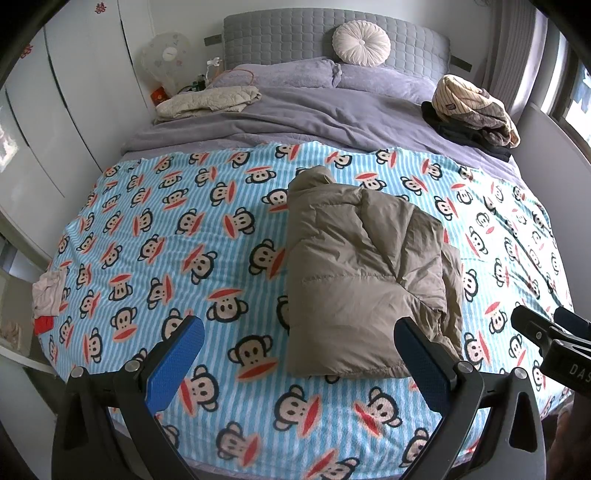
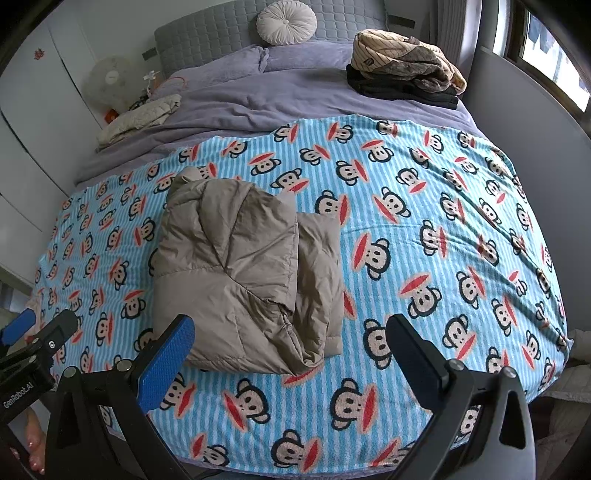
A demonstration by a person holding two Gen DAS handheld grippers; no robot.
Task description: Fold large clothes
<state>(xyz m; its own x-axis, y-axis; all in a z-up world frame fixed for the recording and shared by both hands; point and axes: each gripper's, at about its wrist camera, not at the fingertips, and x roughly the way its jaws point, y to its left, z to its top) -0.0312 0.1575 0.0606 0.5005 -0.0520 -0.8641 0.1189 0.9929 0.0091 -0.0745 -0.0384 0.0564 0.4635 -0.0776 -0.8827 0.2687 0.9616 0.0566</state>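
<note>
Your tan puffer jacket [image 1: 365,280] lies folded into a thick bundle on the blue striped monkey-print blanket [image 1: 155,229], near the middle of the bed and toward its foot. In the left wrist view it sits right of centre; in the right wrist view the same jacket [image 2: 243,273] sits left of centre. One quilted layer is folded over another, and a lower layer sticks out along the right side. A rolled part, maybe the collar or hood, points toward the headboard.

Your left gripper [image 1: 299,354] hangs over the near edge of the blanket with its jaws spread wide and nothing between them. Its right finger overlaps the jacket's near corner in the picture; I cannot tell if it touches. Your right gripper [image 2: 291,354] is also wide open and holds nothing, with the jacket's near edge just ahead of its left finger.

Beyond the blanket you see a grey-purple duvet [image 1: 295,114] and pillows. A round cream cushion [image 1: 361,43] leans on the grey padded headboard [image 1: 277,33]. A stack of folded clothes [image 1: 472,110] rests at the far right of the bed, and a pale quilted garment [image 1: 207,101] lies at the far left. A small pink cloth [image 1: 50,291] lies on the blanket's left edge.
</note>
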